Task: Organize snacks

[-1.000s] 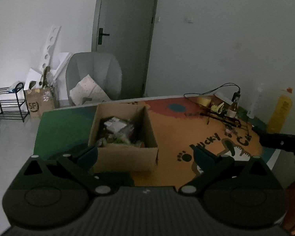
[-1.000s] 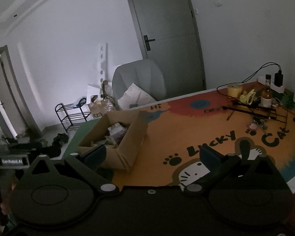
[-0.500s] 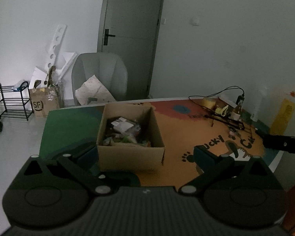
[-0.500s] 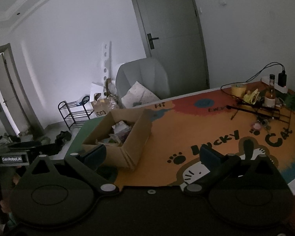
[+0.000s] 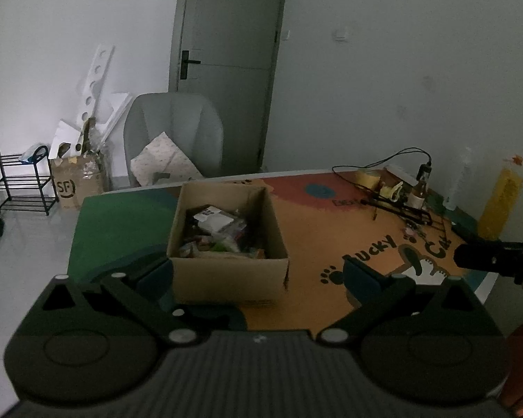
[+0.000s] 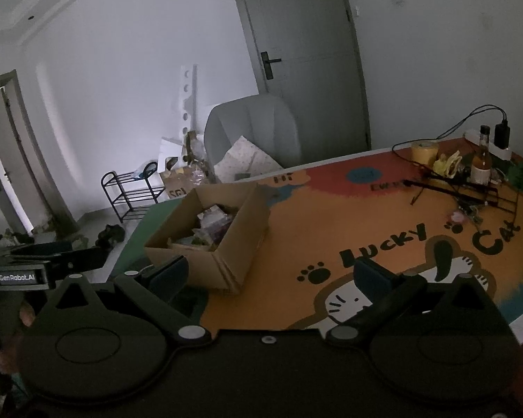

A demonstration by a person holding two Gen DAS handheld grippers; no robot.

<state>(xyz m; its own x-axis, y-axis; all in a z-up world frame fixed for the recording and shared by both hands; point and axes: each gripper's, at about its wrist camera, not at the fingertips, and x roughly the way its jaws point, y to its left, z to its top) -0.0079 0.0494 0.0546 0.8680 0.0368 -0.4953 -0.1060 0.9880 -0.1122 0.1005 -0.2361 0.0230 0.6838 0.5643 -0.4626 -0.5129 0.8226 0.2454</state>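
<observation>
An open cardboard box (image 5: 226, 271) (image 6: 226, 244) full of mixed snack packets (image 5: 219, 230) (image 6: 212, 224) stands on the colourful cartoon mat (image 5: 331, 230) (image 6: 348, 223) that covers the table. My left gripper (image 5: 258, 271) hovers near the table's front edge, open and empty, with the box's front wall between its fingers in the view. My right gripper (image 6: 272, 275) hangs to the right of the box, open and empty. The other gripper's body shows at the right edge (image 5: 495, 259) of the left wrist view and at the left edge (image 6: 35, 268) of the right wrist view.
Far right on the table lie a tape roll (image 6: 423, 149), a small bottle (image 6: 481, 163), cables and a black wire rack (image 6: 470, 191), plus a yellow bottle (image 5: 502, 205). Behind the table stand a grey chair (image 5: 174, 139), an SF carton (image 5: 76, 184) and a shoe rack (image 5: 17, 184).
Both grippers have drawn back and risen slightly, so the box appears smaller and farther. Both stay open and empty. The box has not moved.
</observation>
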